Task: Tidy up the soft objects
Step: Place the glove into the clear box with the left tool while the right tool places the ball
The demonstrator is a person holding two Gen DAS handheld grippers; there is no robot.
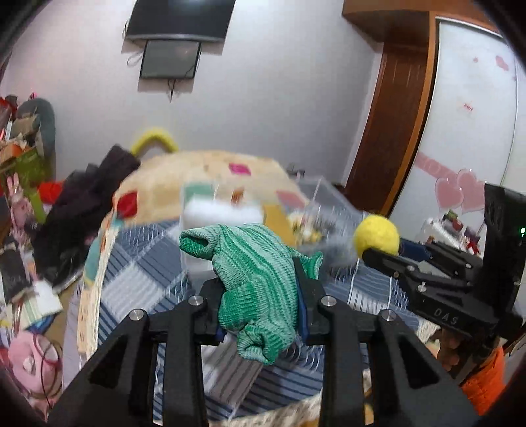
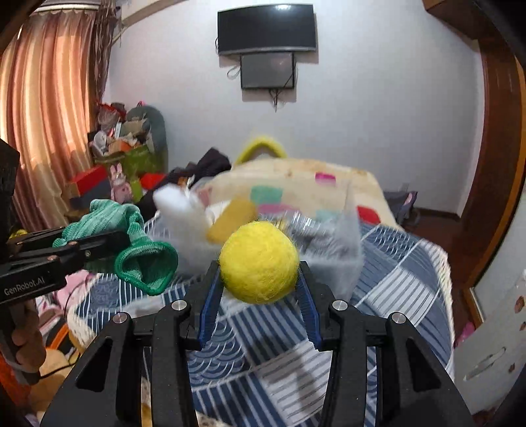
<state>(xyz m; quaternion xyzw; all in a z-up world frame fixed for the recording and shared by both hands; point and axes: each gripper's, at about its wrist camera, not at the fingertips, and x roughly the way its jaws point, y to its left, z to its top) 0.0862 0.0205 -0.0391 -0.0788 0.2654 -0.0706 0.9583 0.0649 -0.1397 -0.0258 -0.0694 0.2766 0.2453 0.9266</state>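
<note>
Green knit sock clamped in left gripper; yellow felt ball clamped in right gripper, both above bed. Step: carrying. Next: clear bin at 12 o'clock; release inside.

My two wrist cameras each look forward and slightly down along their own gripper, close above the bed. Both share the wall-mounted TV and each other's gripper.
</note>
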